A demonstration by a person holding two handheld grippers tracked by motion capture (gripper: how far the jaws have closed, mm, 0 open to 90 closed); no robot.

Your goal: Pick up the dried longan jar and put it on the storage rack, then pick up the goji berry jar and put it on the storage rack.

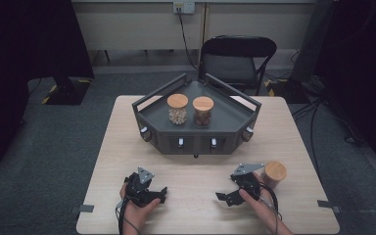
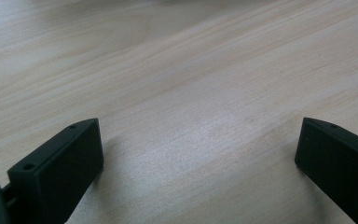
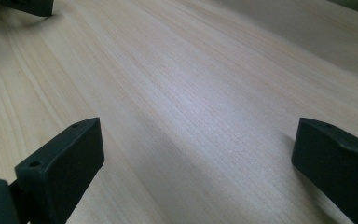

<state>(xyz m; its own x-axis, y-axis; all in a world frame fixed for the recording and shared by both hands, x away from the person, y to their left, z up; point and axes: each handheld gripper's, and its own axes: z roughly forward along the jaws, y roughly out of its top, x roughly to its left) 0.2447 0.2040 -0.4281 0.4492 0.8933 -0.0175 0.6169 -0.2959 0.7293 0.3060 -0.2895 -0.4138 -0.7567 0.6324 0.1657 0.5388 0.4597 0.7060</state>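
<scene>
- Left tool (image 1: 162, 192) resting low on the worktop (image 1: 103, 161), jaws spread wide, nothing between them but bare wood.
- Right tool (image 1: 221, 197) likewise parted and empty, lying just beside the wooden-lidded jar (image 1: 275, 173) at the worktop's right.
- Two more jars on the dark tray (image 1: 225, 120) at the far centre: the pale-filled jar (image 1: 177, 108) on the left, the dark-filled jar (image 1: 203, 110) close beside it.
- Likely step: picking up the near jar and joining it to the others.
- Best approached by swinging the right tool round to face the jar, keeping jaws wide, closing on the glass body below the lid, squarely.
- Worth lifting clear over the tray's rail and setting down apart from the standing pair.
</scene>
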